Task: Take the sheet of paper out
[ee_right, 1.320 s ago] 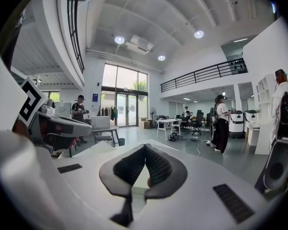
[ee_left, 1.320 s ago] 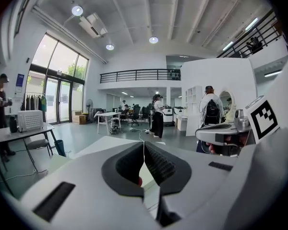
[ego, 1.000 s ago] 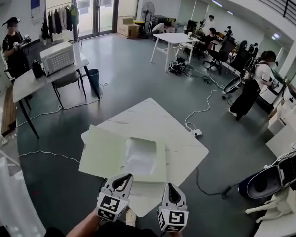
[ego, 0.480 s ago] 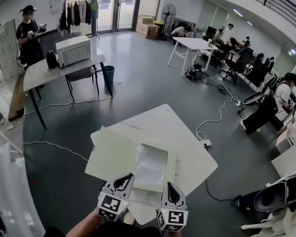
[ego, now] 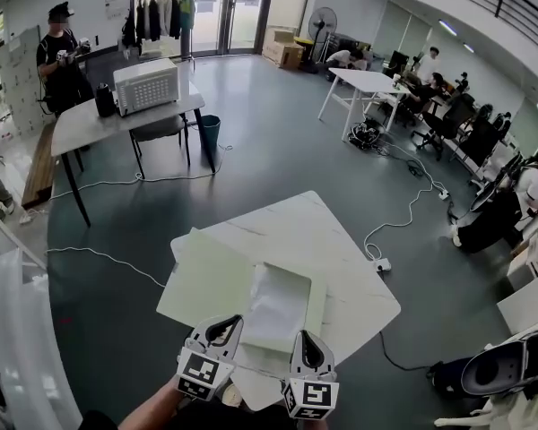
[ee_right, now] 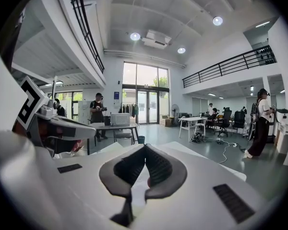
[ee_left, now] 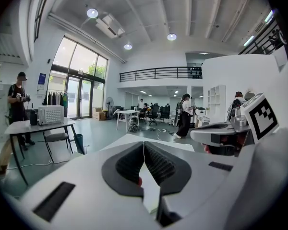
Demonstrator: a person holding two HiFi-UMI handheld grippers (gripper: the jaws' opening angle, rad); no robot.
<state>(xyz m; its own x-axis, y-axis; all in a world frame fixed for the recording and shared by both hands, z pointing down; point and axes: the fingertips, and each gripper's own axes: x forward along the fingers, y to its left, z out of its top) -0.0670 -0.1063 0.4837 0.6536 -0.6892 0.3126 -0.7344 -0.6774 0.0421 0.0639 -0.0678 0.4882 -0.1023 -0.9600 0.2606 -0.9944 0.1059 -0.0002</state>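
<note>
left tongs, right tongs both clamped on near edge of sheet of paper. thin, floppy, tears easily; grip near corners, slide level out of green folder.

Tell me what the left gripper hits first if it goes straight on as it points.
Likely the pale green folder on the white table: the left gripper, shut on the sheet of paper, points slightly down across it; depth is unclear.

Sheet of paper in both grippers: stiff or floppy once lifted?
Probably floppy: the sheet of paper is only a thin line between the jaws of the left gripper. Likely light; held by the right gripper too, its far end may sag.
</note>
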